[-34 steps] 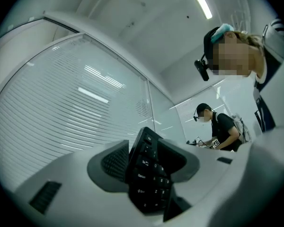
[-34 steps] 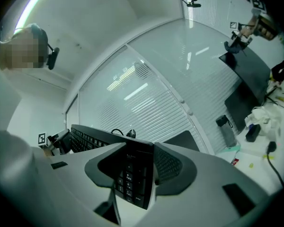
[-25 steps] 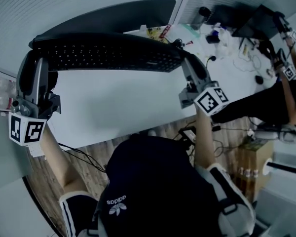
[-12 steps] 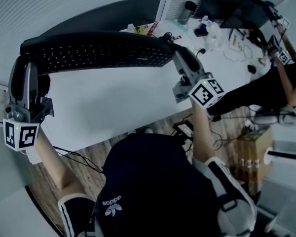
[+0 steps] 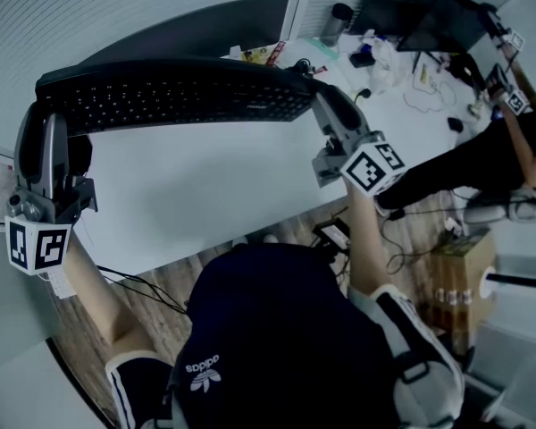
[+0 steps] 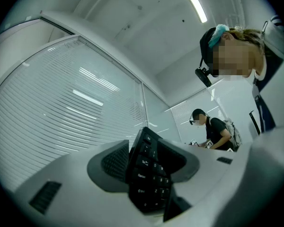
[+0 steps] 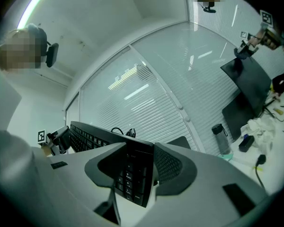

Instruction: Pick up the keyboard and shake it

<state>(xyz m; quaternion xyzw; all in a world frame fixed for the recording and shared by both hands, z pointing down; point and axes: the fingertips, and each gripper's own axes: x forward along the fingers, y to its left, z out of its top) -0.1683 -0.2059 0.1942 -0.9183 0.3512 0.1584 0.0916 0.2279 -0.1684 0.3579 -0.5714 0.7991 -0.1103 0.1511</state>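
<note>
A long black keyboard [image 5: 174,96] hangs in the air above the white desk [image 5: 205,186], held by both ends. My left gripper [image 5: 46,119] is shut on its left end, and the pads clamp the key rows [image 6: 149,174] edge-on in the left gripper view. At the other end my right gripper [image 5: 320,105] is shut on the keyboard [image 7: 132,171], whose length runs away to the left in the right gripper view. The keys face me in the head view.
A dark mat [image 5: 196,29] lies at the desk's far edge. Clutter sits at the far right: a bottle [image 5: 338,18], cables, small items and a laptop [image 5: 438,25]. Another person [image 5: 509,141] works there with grippers. Window blinds [image 6: 61,103] stand behind the desk.
Between the oldest frame and half a second ago the keyboard and both grippers shifted left and slightly up in the head view. Since then they have barely moved.
</note>
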